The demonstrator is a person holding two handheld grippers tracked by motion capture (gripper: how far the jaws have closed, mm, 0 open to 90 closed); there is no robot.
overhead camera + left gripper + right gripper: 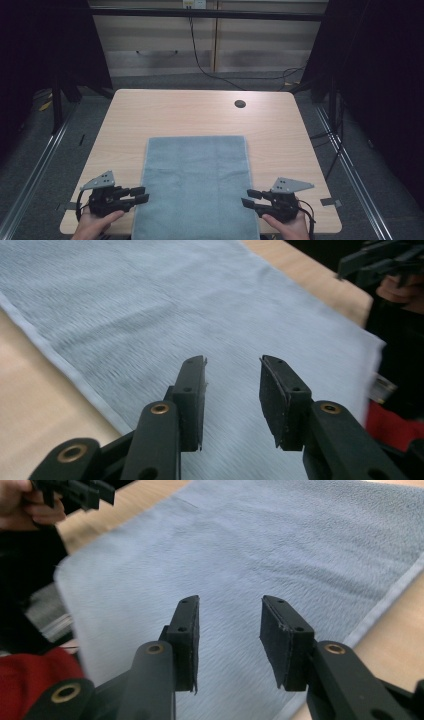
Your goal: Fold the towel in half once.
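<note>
A: Setting? A pale wooden tabletop [200,112] in a dark room, a round cable hole [240,104] near its far edge.

B: And the cloth? A grey towel [196,185] lies flat on the near half of the tabletop, its near end reaching the tabletop's near edge.

A: Left gripper [139,195]? Low at the towel's left edge near the near corner, jaws parted to a moderate gap; in the left gripper view they stand over the towel [200,310] with nothing clamped between them.

B: Right gripper [250,197]? Mirrored at the towel's right edge, jaws likewise apart, over the towel [280,545], pads gripping nothing.
</note>
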